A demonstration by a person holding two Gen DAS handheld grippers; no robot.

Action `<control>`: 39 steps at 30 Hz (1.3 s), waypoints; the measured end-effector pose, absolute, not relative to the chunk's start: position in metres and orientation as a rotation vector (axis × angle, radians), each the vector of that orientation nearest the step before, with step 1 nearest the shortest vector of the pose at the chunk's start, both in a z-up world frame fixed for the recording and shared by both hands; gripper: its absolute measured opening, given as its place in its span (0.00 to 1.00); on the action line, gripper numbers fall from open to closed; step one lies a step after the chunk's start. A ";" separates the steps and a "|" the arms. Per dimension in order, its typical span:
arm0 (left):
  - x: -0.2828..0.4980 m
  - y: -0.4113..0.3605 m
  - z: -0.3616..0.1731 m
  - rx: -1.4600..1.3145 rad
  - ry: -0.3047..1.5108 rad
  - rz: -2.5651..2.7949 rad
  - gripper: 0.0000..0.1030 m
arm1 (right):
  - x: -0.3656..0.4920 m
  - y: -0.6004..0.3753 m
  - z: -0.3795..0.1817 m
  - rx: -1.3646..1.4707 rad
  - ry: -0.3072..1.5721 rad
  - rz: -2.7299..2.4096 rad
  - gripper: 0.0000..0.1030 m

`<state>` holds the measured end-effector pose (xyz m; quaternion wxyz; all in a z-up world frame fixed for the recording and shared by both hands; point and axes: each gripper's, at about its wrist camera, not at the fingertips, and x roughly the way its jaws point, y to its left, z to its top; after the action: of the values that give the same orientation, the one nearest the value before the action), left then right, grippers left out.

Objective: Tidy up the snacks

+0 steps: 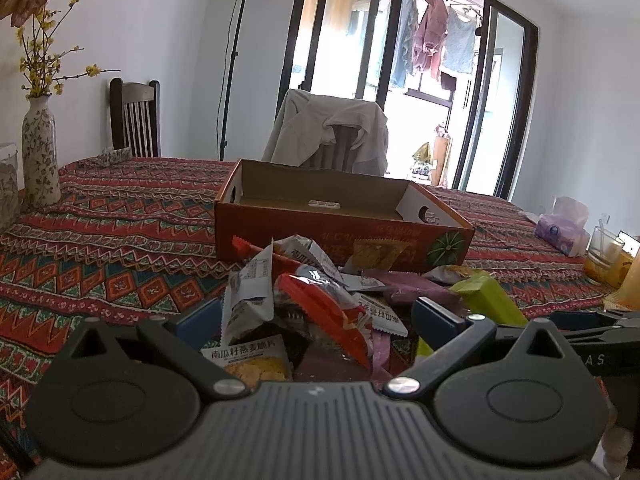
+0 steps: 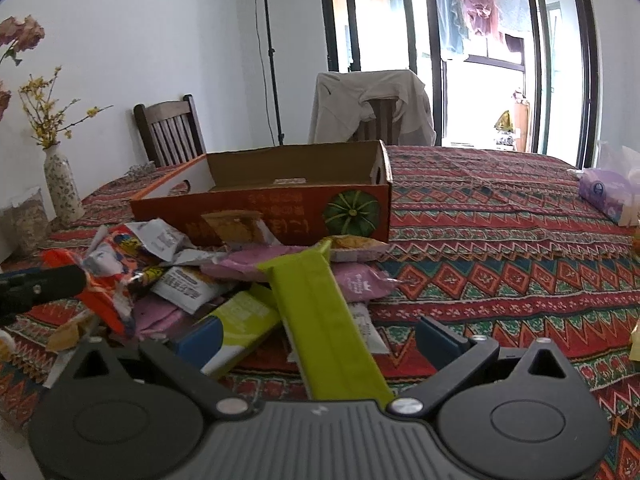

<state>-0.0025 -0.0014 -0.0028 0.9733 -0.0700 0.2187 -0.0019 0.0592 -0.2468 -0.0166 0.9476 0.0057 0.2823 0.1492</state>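
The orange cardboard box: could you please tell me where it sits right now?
In both wrist views the orange cardboard box stands open on the patterned tablecloth, centre frame, just behind the snack pile and before the jacket-draped chair.

Daylight from balcony doors (image 1: 400,60), blown out w/ glare in both views. Room bright, wall (image 2: 140,40) evenly lit, shadows soft. Strong fisheye bend + dark vignette at corners. Focus mostly sharp.

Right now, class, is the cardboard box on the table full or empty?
Empty as far as the views show: the cardboard box shows bare brown floor inside, while the snack packets all lie piled on the tablecloth in front.
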 end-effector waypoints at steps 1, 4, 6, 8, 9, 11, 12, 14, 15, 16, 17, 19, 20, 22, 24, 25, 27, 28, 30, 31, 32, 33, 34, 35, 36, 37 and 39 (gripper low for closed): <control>-0.002 -0.001 -0.003 -0.141 0.443 -0.004 1.00 | 0.060 -0.247 -0.017 0.012 0.576 0.302 0.99; -0.001 -0.001 -0.004 -0.143 0.447 -0.004 1.00 | 0.060 -0.247 -0.018 0.002 0.575 0.301 0.95; -0.001 -0.001 -0.004 -0.144 0.448 -0.003 1.00 | 0.062 -0.246 -0.019 -0.009 0.575 0.302 0.93; -0.002 -0.001 -0.004 -0.143 0.449 -0.001 1.00 | 0.064 -0.244 -0.020 -0.020 0.578 0.303 0.93; -0.002 0.000 -0.004 -0.143 0.449 -0.001 1.00 | 0.065 -0.243 -0.020 -0.027 0.579 0.304 0.92; -0.002 0.000 -0.004 -0.142 0.452 0.002 1.00 | 0.068 -0.241 -0.021 -0.044 0.579 0.307 0.90; -0.002 0.000 -0.004 -0.142 0.453 0.004 1.00 | 0.069 -0.240 -0.022 -0.050 0.580 0.309 0.88; -0.002 0.001 -0.005 -0.144 0.455 0.008 1.00 | 0.072 -0.238 -0.023 -0.064 0.586 0.311 0.83; -0.002 0.002 -0.005 -0.143 0.455 0.011 1.00 | 0.074 -0.237 -0.024 -0.069 0.588 0.310 0.82; -0.002 0.002 -0.005 -0.143 0.455 0.012 1.00 | 0.076 -0.237 -0.025 -0.073 0.590 0.308 0.80; -0.002 0.003 -0.005 -0.143 0.456 0.013 1.00 | 0.077 -0.236 -0.026 -0.078 0.592 0.308 0.79; -0.002 0.004 -0.005 -0.142 0.458 0.017 1.00 | 0.080 -0.235 -0.028 -0.086 0.594 0.309 0.74; -0.003 0.005 -0.005 -0.142 0.460 0.019 1.00 | 0.081 -0.233 -0.028 -0.092 0.596 0.312 0.72; -0.003 0.006 -0.006 -0.144 0.463 0.026 1.00 | 0.084 -0.231 -0.030 -0.104 0.599 0.318 0.66; -0.004 0.007 -0.006 -0.145 0.468 0.032 1.00 | 0.087 -0.229 -0.033 -0.118 0.605 0.319 0.61; -0.005 0.008 -0.007 -0.145 0.470 0.036 1.00 | 0.089 -0.228 -0.035 -0.128 0.607 0.314 0.58; -0.006 0.010 -0.008 -0.143 0.479 0.043 1.00 | 0.089 -0.227 -0.037 -0.147 0.601 0.312 0.51; -0.005 0.011 -0.009 -0.141 0.485 0.047 1.00 | 0.088 -0.227 -0.036 -0.147 0.596 0.320 0.48; -0.003 0.011 -0.011 -0.139 0.504 0.052 1.00 | 0.088 -0.230 -0.035 -0.137 0.591 0.322 0.45; -0.002 0.011 -0.013 -0.138 0.513 0.053 1.00 | 0.087 -0.231 -0.034 -0.130 0.589 0.323 0.44; -0.001 0.011 -0.014 -0.135 0.522 0.054 1.00 | 0.086 -0.233 -0.034 -0.124 0.588 0.322 0.44; 0.000 0.011 -0.016 -0.133 0.531 0.055 1.00 | 0.086 -0.234 -0.033 -0.119 0.588 0.322 0.43; 0.002 0.010 -0.017 -0.129 0.540 0.057 1.00 | 0.085 -0.235 -0.033 -0.113 0.585 0.321 0.42; 0.003 0.010 -0.018 -0.123 0.549 0.063 1.00 | 0.084 -0.237 -0.032 -0.107 0.583 0.322 0.41; 0.004 0.010 -0.020 -0.120 0.556 0.071 1.00 | 0.082 -0.238 -0.031 -0.101 0.579 0.323 0.41; 0.005 0.011 -0.021 -0.124 0.565 0.081 1.00 | 0.081 -0.239 -0.030 -0.097 0.573 0.324 0.40; 0.008 0.015 -0.024 -0.140 0.585 0.101 1.00 | 0.078 -0.240 -0.029 -0.091 0.563 0.325 0.40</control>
<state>0.0080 0.0155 -0.0241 0.9539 -0.0689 0.2878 0.0499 0.0780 -0.2401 -0.0288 0.9466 -0.0446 0.2764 0.1598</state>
